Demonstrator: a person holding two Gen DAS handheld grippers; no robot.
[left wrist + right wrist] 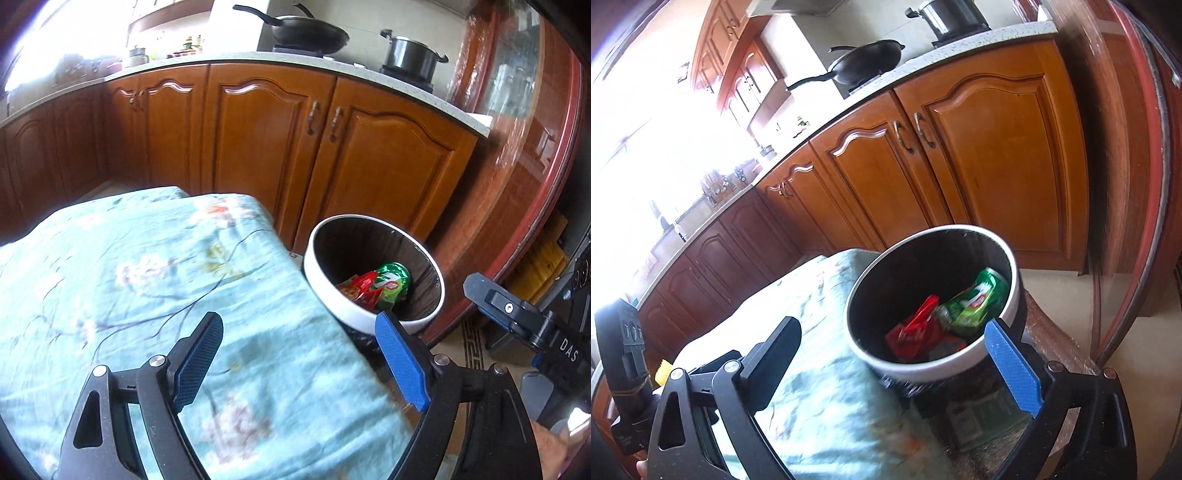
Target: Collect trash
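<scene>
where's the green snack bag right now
The green snack bag lies inside the white-rimmed trash bin, against its right wall beside the red wrapper; the bin stands just right of the floral-covered table.

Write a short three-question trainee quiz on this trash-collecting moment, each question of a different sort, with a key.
1. True or false: the left gripper holds a wrapper.
2. Which wrappers lie in the trash bin? A) blue and yellow B) green wrapper and red wrapper C) none
3. Fill in: beside the bin stands a table under a floral ____.

Key: 1 false, both it and the right gripper are open and empty; 2 B; 3 cloth.
</scene>
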